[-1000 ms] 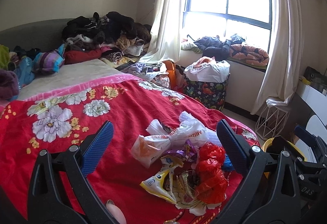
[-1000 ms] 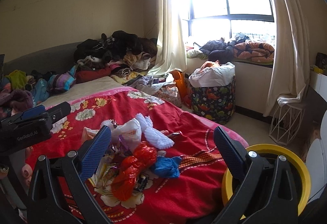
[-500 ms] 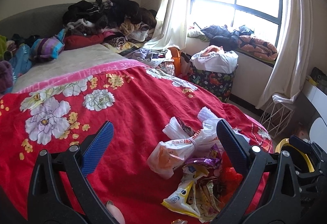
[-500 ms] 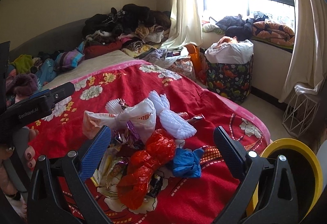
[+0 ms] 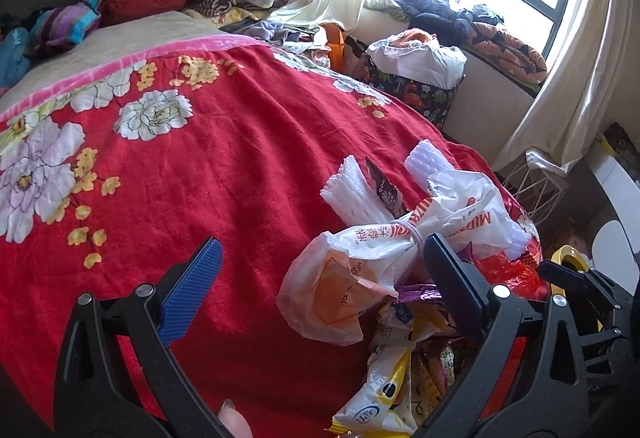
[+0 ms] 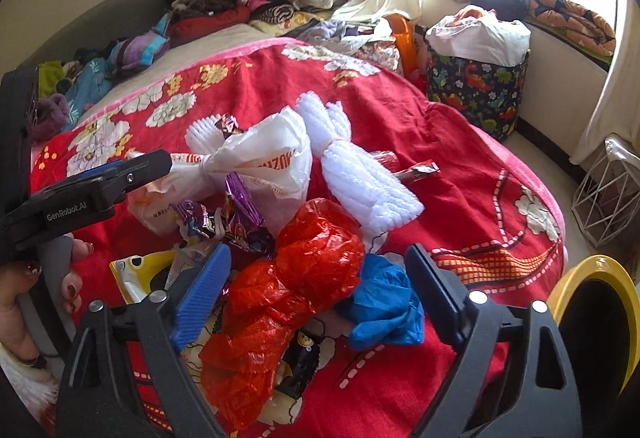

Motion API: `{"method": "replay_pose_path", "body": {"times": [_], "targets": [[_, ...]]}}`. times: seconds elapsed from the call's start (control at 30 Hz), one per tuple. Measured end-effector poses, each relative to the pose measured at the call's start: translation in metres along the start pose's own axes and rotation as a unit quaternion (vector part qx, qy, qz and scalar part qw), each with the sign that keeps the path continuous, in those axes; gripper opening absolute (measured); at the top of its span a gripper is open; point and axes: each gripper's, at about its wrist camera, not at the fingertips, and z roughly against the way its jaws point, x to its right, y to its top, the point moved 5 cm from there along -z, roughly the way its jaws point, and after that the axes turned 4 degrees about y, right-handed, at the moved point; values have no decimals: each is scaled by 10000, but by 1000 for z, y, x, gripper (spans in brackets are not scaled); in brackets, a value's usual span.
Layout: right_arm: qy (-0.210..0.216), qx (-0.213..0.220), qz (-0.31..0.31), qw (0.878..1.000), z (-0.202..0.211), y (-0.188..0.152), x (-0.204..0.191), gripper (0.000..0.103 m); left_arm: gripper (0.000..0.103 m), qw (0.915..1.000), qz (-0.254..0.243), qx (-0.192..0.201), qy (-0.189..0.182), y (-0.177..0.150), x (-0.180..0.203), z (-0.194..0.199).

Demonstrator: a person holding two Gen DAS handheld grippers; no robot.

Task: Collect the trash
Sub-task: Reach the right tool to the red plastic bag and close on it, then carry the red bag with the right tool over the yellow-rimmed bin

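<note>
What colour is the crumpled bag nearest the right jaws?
Red, the crumpled plastic bag; clearest in the right wrist view.

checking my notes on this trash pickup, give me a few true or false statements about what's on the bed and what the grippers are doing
1. The right gripper is open around the red plastic bag. True.
2. The blue glove lies on the floor. False: it lies on the red blanket, beside the red bag.
3. The left gripper is shut on the white plastic bag. False: its jaws are open, with the bag between them.
4. The yellow bin is at the right of the bed. True.
</note>
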Motion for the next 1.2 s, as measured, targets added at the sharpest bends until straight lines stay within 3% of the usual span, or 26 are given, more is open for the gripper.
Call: {"method": "replay_pose_path", "body": {"times": [0.07, 0.23, 0.37, 0.63, 0.7, 0.73, 0.93, 1.2], "targets": [[36, -139, 2, 9999, -8, -1, -2, 67, 93, 9999, 45, -81, -109, 0, 0, -4], [187, -313, 1, 9993, -14, -4, -8, 41, 91, 9988, 150, -250, -381, 0, 3, -10], [360, -179, -54, 9992, -4, -6, -10, 29, 79, 9985, 64, -311, -443, -3, 10, -12], [786, 266, -295, 9961, 37, 1, -5, 23, 42, 9984, 123, -377, -399, -7, 10, -7], [861, 328, -418, 9949, 44, 2, 0, 23, 25, 9988, 98, -339, -351, -6, 10, -2], [881, 345, -452, 9945, 47, 3, 2, 22, 22, 9988, 143, -317, -350, -5, 9, 2], [970, 488, -522, 9927, 64, 7, 8, 21, 15, 9993, 104, -71, -358, 4, 16, 27], [1055, 684, -541, 9906, 88, 14, 21, 20, 14, 9986, 23, 388, -364, 25, 35, 69]]}}
